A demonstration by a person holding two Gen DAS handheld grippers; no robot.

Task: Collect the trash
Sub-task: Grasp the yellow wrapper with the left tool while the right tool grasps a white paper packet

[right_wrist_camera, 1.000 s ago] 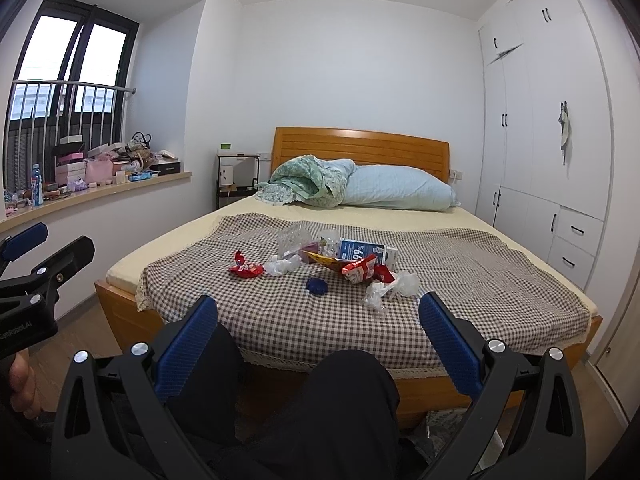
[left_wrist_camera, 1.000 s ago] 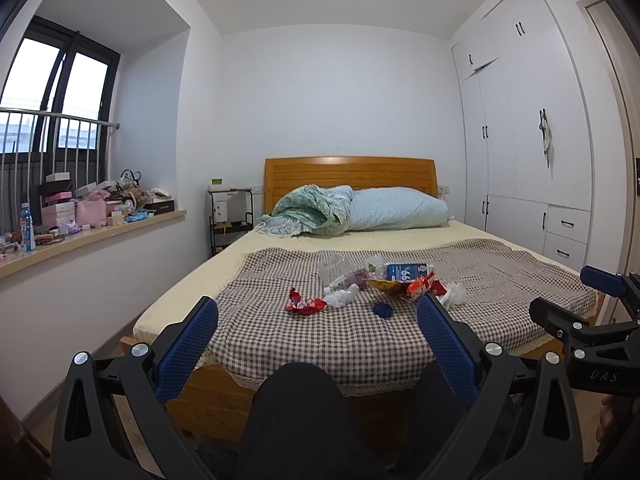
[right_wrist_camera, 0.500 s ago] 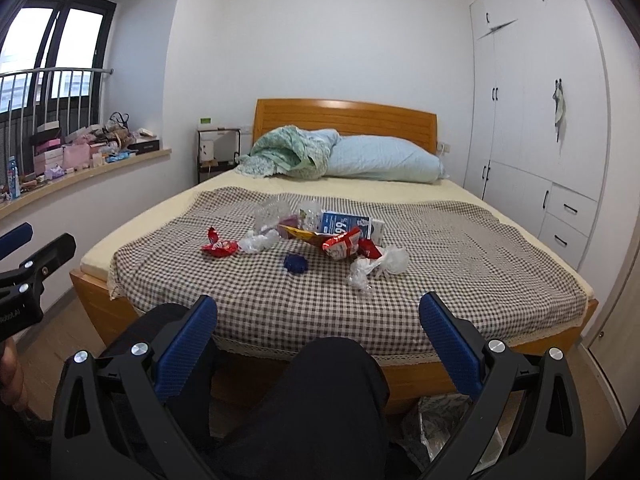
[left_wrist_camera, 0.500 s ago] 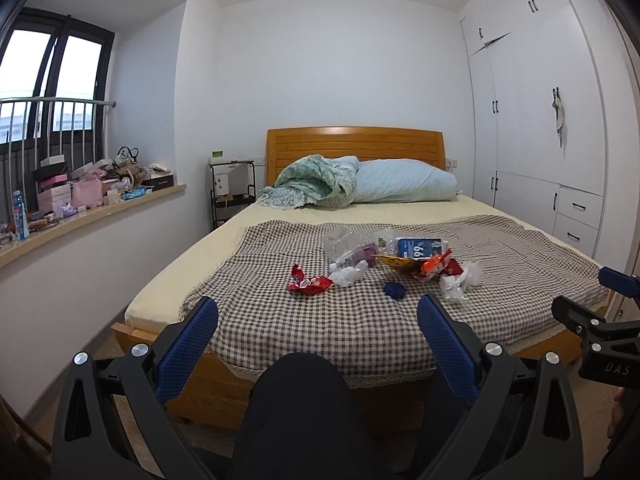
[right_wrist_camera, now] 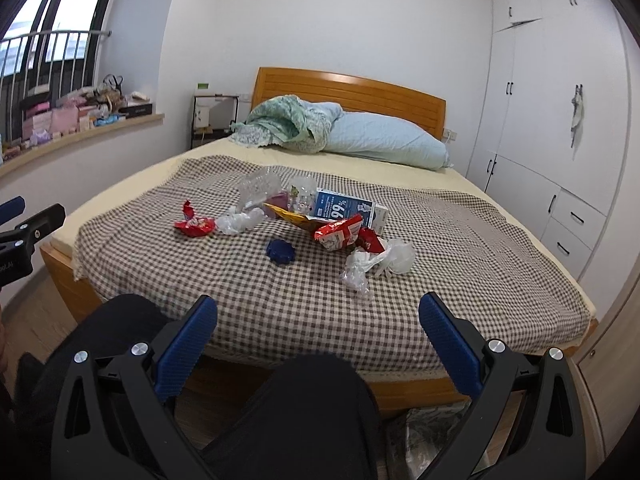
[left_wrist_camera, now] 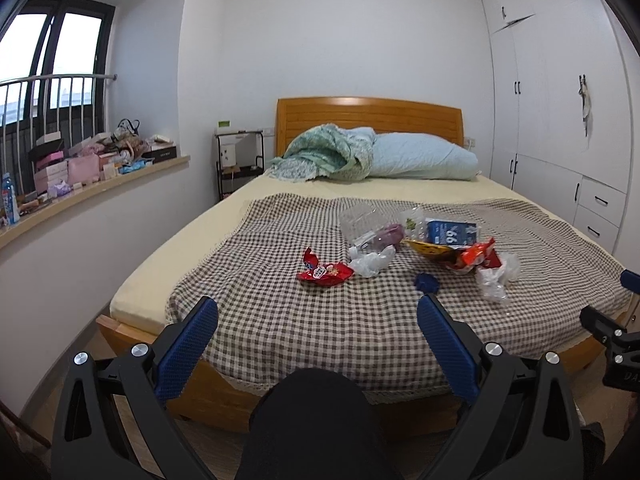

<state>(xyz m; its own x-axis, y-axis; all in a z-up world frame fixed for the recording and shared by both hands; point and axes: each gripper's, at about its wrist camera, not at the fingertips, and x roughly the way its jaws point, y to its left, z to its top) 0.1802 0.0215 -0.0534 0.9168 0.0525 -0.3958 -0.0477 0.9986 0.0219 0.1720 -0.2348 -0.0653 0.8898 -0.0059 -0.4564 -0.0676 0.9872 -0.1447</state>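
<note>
- The left claw (left_wrist_camera: 316, 312) hangs short of the foot of the bed (left_wrist_camera: 180, 248), its blue-padded fingers (left_wrist_camera: 188, 336) spread wide, holding nothing and touching nothing.
- The trash lies in a loose cluster mid-bed on the checked blanket (left_wrist_camera: 280, 320), well apart from both claws.
- Furthest left is a red snack wrapper (left_wrist_camera: 324, 270), with a crumpled white plastic bag (left_wrist_camera: 372, 262) touching its right edge.
- Behind those lies a crushed clear plastic bottle (left_wrist_camera: 360, 226).
- Nearer the foot sits a small dark blue cap (right_wrist_camera: 281, 252), alone on the blanket.
- A blue-and-white carton (right_wrist_camera: 348, 210) lies flat; "99%" is legible on it, the smaller print too fine to read.
- In front of the carton are a yellow wrapper (right_wrist_camera: 294, 218) and a red-and-white packet (right_wrist_camera: 340, 234), whose print cannot be made out.
- Rightmost is another wad of white plastic (right_wrist_camera: 376, 264), just beside the packet.
- The right claw (right_wrist_camera: 318, 314) is likewise splayed wide and empty, held off the blanket's near edge.
</note>
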